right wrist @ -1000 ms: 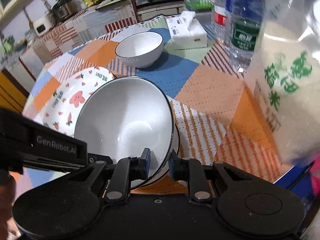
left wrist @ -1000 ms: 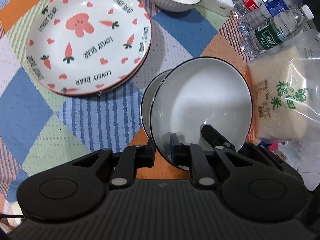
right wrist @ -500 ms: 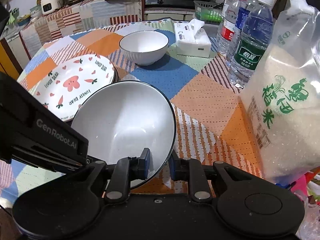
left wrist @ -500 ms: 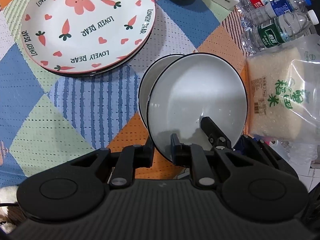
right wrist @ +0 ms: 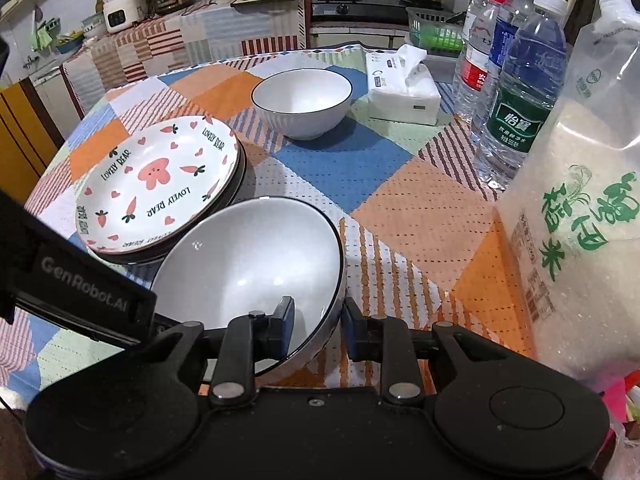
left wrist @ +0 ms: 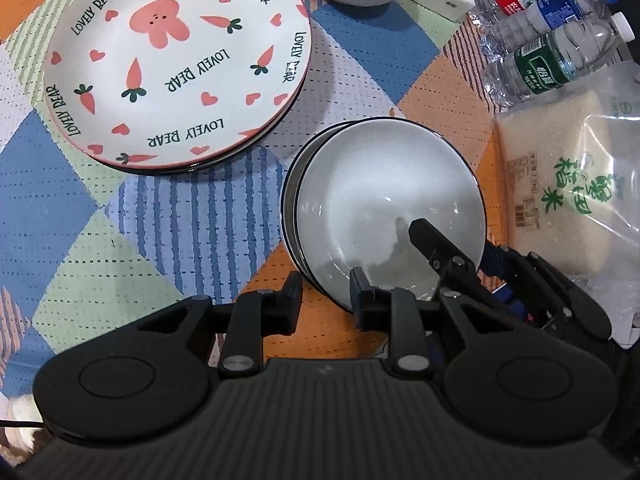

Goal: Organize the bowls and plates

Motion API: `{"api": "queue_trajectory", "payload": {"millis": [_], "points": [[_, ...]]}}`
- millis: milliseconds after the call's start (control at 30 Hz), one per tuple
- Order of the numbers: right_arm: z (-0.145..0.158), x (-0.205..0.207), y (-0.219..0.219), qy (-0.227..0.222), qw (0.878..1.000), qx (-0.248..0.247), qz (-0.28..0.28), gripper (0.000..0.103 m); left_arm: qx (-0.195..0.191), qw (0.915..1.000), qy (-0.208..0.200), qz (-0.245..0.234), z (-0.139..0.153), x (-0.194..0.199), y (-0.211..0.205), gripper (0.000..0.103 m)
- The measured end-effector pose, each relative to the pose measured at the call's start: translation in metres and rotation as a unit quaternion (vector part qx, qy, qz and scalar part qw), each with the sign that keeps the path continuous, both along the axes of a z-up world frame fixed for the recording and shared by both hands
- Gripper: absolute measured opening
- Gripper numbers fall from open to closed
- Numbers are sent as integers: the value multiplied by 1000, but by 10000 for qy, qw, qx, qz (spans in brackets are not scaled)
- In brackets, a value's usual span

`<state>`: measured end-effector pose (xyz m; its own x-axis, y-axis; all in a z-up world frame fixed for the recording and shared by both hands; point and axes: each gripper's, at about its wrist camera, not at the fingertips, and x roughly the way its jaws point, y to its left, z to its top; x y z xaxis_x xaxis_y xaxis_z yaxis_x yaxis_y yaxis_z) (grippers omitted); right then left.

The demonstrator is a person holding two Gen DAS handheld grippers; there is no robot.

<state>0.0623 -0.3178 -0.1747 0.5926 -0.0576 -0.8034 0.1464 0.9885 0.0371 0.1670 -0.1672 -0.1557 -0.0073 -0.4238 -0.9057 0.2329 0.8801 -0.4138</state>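
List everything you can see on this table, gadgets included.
Plates: stack, number unclear, top one white with pink carrots and hearts, left.
Nested bowls: two, white, dark rims, nearest the cameras.
Lone bowl: one, white, dark rim, far side.
Tissue box: one, white, beside the lone bowl.
Water bottles: three, clear, right.
Rice bag: one, clear, green print, near right.
Tablecloth: one, orange-blue-green patchwork.
Left gripper: black, jaws just opening, bowl rim between, unpinched.
Right gripper: black, likewise.
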Motion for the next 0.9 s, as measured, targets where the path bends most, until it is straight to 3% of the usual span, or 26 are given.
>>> {"api": "queue_trajectory", "payload": {"millis": [367,533,900], "points": [[-5,11,5,64,9957,-560,741,30,196,9990,-403,-73,4,1,1,24],[2,3,-9,-51,9969,-94,774,30,237,9976,-613,-216,17,-2,3,24],[61,-13,-36,-556,9888,573,1264,32,454,9865,-1429,-656,65,-13,4,24]]}}
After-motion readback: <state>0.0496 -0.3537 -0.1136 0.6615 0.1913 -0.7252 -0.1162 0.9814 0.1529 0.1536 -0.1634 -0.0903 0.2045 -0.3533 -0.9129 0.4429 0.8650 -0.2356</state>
